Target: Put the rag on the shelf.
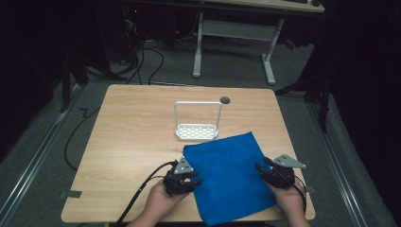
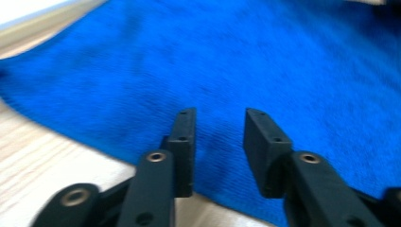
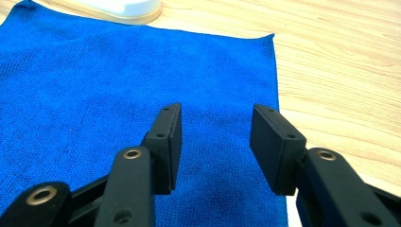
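Pretty dim room overall, grey carpeted floor (image 1: pixel 236 71) with black cables (image 1: pixel 146 61) snaking around. The light wood desk (image 1: pixel 132 137) sits in the middle, and a second desk with white legs (image 1: pixel 234 33) stands behind it.

**Bright table, dark room, one blurred close-up**

Overhead light falls on the table (image 1: pixel 132 142); the surrounding room sinks into near black. The left gripper view is smeared, the blue cloth (image 2: pixel 265 66) soft throughout. The right gripper view is sharper, blurring only towards its far edge.
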Tool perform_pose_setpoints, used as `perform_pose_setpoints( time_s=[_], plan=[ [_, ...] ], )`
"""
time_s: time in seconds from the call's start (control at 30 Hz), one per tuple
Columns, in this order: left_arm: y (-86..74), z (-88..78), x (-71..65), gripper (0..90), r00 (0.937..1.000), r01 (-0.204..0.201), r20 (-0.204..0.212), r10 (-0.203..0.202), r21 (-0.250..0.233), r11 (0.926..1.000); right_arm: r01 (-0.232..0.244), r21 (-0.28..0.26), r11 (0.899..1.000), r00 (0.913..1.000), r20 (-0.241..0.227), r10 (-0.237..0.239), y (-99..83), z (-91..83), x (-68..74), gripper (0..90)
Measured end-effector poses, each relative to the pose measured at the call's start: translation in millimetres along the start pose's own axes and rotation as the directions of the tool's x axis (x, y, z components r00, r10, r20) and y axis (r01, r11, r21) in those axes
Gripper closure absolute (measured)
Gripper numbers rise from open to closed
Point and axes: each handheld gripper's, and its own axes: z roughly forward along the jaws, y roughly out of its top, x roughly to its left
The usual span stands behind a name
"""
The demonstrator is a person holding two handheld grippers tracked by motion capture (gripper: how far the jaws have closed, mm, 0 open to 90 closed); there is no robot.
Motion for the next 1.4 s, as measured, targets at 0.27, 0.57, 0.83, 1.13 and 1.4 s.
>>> perform_pose_setpoints(
  time_s=[0.27, 0.57, 0.83, 1.13, 1.4],
  plan=[
    [-2.5, 13.7, -8.9, 84.1, 0.9991, -0.034, 0.030, 0.032, 0.076, 0.9966, -0.005, 0.012, 1.000, 0.9999, -0.014, 0.005, -0.4, 1.0, -1.7, 57.8],
    [-18.3, -8.2, 2.1, 86.7, 0.9984, -0.047, 0.036, 0.043, 0.087, 0.9952, -0.002, 0.015, 1.000, 0.9997, -0.023, 0.003, -1.1, -0.3, 0.6, 59.7],
    [-26.8, -20.3, 16.6, 86.3, 0.9995, 0.005, 0.029, -0.007, 0.078, 0.9969, 0.044, 0.043, 0.998, 0.9970, -0.066, -0.041, -0.6, 4.7, 11.3, 81.7],
    [-29.9, -26.6, 32.1, 85.2, 0.9991, 0.041, 0.009, -0.042, 0.069, 0.9968, 0.089, 0.136, 0.987, 0.9957, -0.036, -0.085, 2.9, 29.3, 15.4, 88.9],
    [-34.4, -35.3, 49.6, 85.5, 0.9959, 0.091, -0.001, -0.091, 0.062, 0.9939, 0.097, 0.135, 0.986, 0.9922, -0.091, -0.085, -3.6, 26.4, 22.9, 88.8]
  ],
)
